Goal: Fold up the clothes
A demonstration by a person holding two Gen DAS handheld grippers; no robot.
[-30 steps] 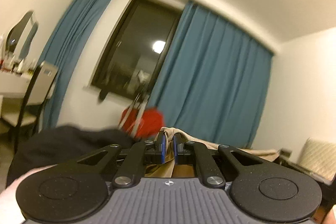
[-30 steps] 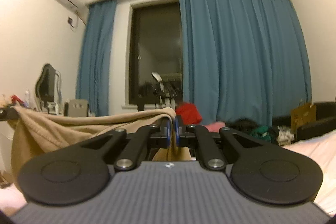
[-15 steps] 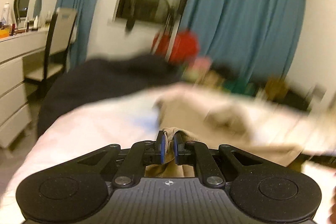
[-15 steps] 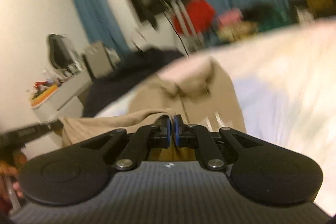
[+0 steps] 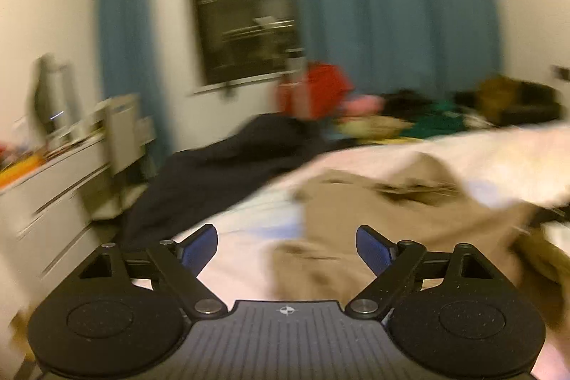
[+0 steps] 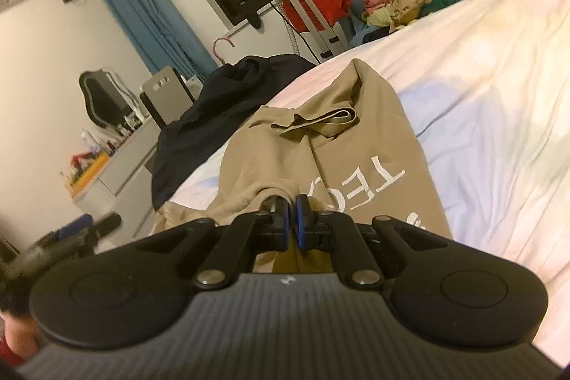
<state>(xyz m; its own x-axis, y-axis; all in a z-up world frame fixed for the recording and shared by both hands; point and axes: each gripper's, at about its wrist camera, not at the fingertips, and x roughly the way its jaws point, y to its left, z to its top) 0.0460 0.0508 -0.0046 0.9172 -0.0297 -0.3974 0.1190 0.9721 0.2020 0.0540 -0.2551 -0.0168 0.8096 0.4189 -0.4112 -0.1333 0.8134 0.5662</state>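
The tan T-shirt has just been released by the left gripper — jaws spread wide — while a hem is kept clamped by the right gripper at frame centre; spreading on the bed seems nearly finished.

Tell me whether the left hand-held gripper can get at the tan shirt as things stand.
Probably yes. The left hand-held gripper is open and holds nothing, and the tan shirt lies spread on the bed just ahead, nothing visible between them. The view is blurred, so the gap is uncertain.

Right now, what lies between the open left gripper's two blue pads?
Only bare pale bedsheet; the left gripper holds nothing, and the tan T-shirt lies just beyond, in the left wrist view.
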